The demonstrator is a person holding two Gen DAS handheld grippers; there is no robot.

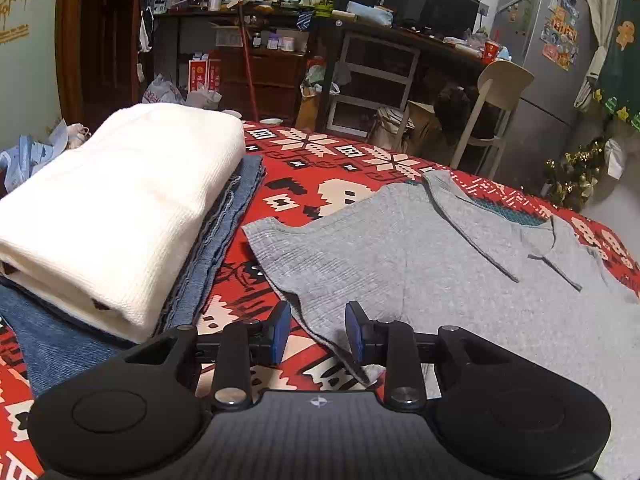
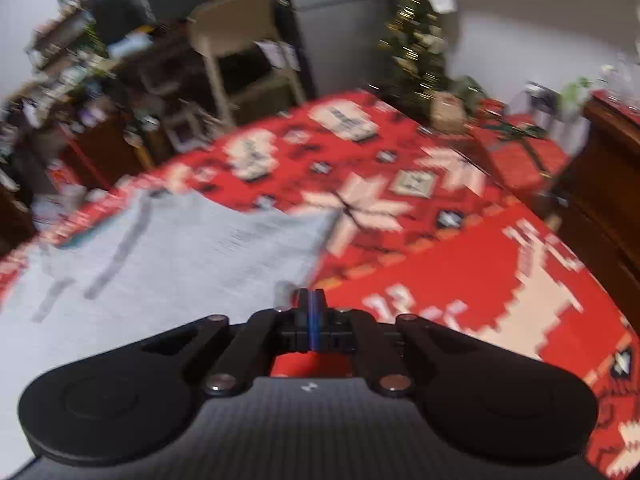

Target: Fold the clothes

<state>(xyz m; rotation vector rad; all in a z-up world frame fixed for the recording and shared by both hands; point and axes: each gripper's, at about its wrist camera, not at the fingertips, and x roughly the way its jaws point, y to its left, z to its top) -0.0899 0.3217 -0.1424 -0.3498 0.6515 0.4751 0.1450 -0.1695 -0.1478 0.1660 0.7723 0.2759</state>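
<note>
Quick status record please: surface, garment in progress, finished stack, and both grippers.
surface: red patterned blanket
garment: grey shirt, spread flat, partly folded
stack: white towel on folded jeans, left of shirt
left gripper: open, straddling the shirt's near edge
right gripper: shut, at the shirt's right edge; whether it holds cloth is unclear, view blurred

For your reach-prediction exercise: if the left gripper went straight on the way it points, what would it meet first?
Most likely the grey shirt. The open left gripper already has the shirt's near edge between its fingers, with the red patterned blanket beyond. Depth is hard to judge here.
</note>
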